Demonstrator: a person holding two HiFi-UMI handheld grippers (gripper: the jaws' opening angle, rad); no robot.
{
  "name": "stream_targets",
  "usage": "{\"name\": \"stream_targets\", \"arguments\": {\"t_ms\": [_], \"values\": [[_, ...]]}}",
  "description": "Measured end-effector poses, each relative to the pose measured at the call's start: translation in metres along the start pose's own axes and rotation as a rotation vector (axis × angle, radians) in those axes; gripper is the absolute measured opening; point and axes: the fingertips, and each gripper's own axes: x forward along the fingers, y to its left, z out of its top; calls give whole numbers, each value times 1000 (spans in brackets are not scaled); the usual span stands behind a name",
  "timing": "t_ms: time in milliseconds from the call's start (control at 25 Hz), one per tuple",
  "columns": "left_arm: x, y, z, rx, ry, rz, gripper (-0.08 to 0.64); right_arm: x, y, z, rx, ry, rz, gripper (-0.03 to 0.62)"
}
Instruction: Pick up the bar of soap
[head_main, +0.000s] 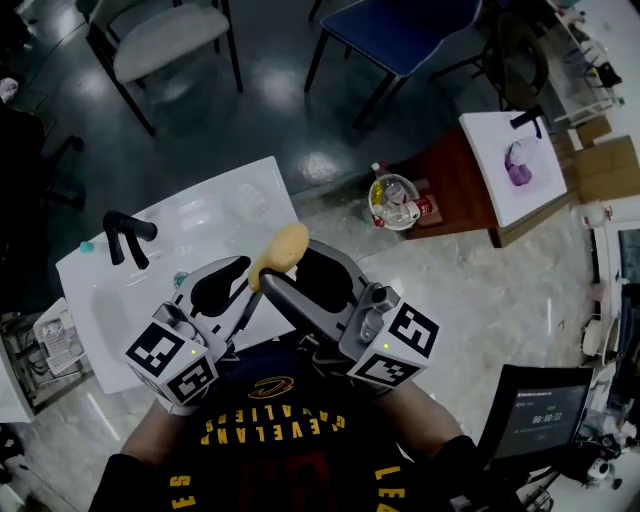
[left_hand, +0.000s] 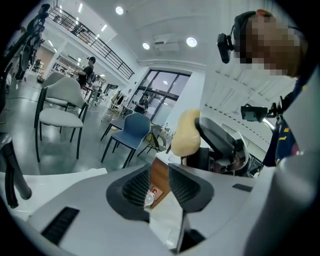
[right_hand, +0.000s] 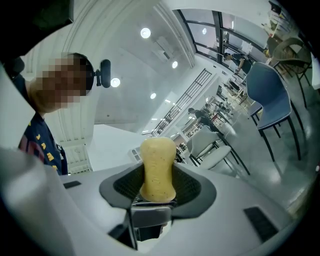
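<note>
**Head view, with both gripper views.** Yellow lettering is carried on the person's dark shirt (head_main: 270, 425). It is seen upside down and appears to read "CLEVELAND" under "CAVALIERS". Black-and-white square markers are borne on the cube of each gripper. The red label on a bottle (head_main: 418, 208) in the round container on the floor is too small to be read.

The bar of soap (right_hand: 157, 170), pale yellow and finely speckled, is clamped at its lower end between the ribbed pads of the right gripper (right_hand: 157, 186). Its long axis is set along the jaws, and its rounded free end is projected beyond the fingertips.

In the head view the soap (head_main: 280, 252) is pointed away from the person and tilted up to the right. It is held in the air above the near edge of the white basin unit (head_main: 268, 178), beside the black tap (head_main: 125, 238).

The left gripper (left_hand: 159, 186) is held just beside the right one. Its jaws are parted by a narrow gap, and nothing is gripped between them. The soap (left_hand: 186, 132) is seen beyond its fingertips.
</note>
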Motion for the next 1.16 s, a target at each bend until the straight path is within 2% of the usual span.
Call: {"name": "stream_targets", "arguments": {"t_ms": [680,1160], "values": [[-8,-7,-8,2,-9,-19,120,-10,8,-7,-10,10,-16,187],[-24,1,-10,-12,-29,8,120,0,10,-13,-24,23,-11,187]]}}
